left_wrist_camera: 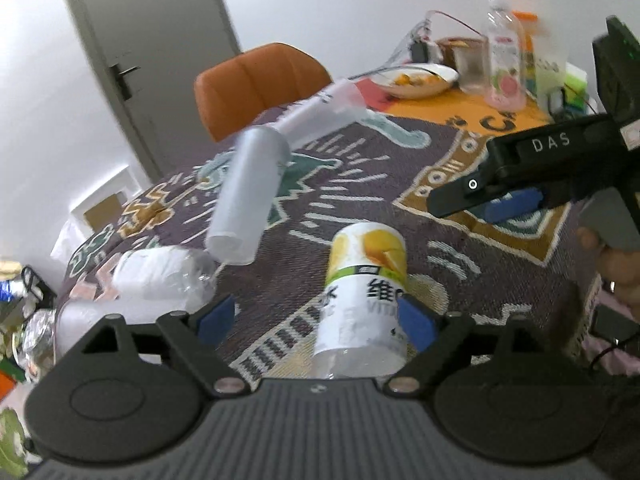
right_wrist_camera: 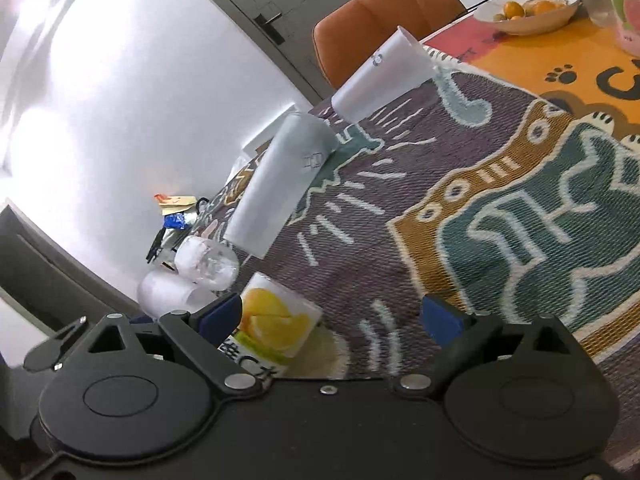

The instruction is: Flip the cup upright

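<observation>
Several cups lie on their sides on the patterned cloth. A cup with a lemon print (left_wrist_camera: pixel 366 292) (right_wrist_camera: pixel 267 330) lies between my left gripper's (left_wrist_camera: pixel 316 320) open blue pads, close to the right pad (left_wrist_camera: pixel 416 322). A tall translucent cup (left_wrist_camera: pixel 248 204) (right_wrist_camera: pixel 278 182) lies beyond it, and a white cup (left_wrist_camera: pixel 320 114) (right_wrist_camera: pixel 382 76) lies further back. A clear crumpled cup (left_wrist_camera: pixel 168 276) (right_wrist_camera: pixel 208 262) lies at the left. My right gripper (right_wrist_camera: pixel 332 318) is open and empty above the cloth; it shows in the left wrist view (left_wrist_camera: pixel 492 200).
An orange chair (left_wrist_camera: pixel 260 84) (right_wrist_camera: pixel 384 20) stands behind the table. A bowl of fruit (left_wrist_camera: pixel 420 78) (right_wrist_camera: pixel 528 8), a plastic bottle (left_wrist_camera: pixel 504 60) and boxes stand at the back right. Clutter (right_wrist_camera: pixel 176 216) lies off the table's left edge (left_wrist_camera: pixel 68 276).
</observation>
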Motion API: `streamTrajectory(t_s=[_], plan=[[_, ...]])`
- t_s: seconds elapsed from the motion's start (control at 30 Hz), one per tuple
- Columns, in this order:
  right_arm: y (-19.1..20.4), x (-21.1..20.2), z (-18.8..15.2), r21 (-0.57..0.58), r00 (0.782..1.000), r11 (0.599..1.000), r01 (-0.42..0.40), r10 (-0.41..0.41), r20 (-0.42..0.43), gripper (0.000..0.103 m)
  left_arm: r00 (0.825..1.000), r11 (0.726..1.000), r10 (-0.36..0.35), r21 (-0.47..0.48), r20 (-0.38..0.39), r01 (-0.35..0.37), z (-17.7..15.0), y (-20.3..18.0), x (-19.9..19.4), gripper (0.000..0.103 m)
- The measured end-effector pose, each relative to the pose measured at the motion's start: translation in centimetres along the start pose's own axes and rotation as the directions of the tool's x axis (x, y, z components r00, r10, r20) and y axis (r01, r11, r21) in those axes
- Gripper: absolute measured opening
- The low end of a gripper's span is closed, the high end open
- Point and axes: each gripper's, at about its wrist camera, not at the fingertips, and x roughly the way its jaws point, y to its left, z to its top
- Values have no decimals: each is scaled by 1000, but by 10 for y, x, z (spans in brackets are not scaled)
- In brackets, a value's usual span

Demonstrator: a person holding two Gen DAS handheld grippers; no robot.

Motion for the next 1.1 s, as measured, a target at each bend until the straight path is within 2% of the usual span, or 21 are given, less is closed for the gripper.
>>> streamTrajectory(t_s=[0.13, 0.23, 0.47, 0.6, 0.8, 0.93, 1.0, 1.1], plan=[[7, 6, -1, 17, 1000, 1000, -5, 5, -13, 97, 999, 994, 13, -113, 42, -9, -7, 17, -9, 92], [11, 14, -3, 34, 999, 999, -10, 12, -42, 97, 996, 981, 52, -188, 67, -39, -12, 28, -14, 94], [20, 35, -5, 91, 995, 995, -30, 39, -95, 97, 990, 932, 107, -357, 95, -67, -28, 55, -21, 97], [20, 47, -4, 159, 990, 986, -39, 60, -128, 97, 987, 887, 121, -458, 106, -60, -41, 72, -24, 97], [16, 68, -3, 268, 977, 963, -30, 84, -195, 97, 984, 800, 150, -598, 100, -61, -69, 99, -27, 97], [16, 78, 3, 314, 974, 949, -25, 94, -207, 98, 985, 753, 135, -658, 105, -33, -89, 112, -29, 97], [15, 82, 7, 338, 969, 941, -18, 99, -225, 98, 986, 737, 134, -675, 101, -31, -94, 114, -32, 97], [13, 87, 12, 361, 962, 933, -6, 104, -252, 98, 984, 744, 152, -667, 96, -50, -99, 114, -38, 97]])
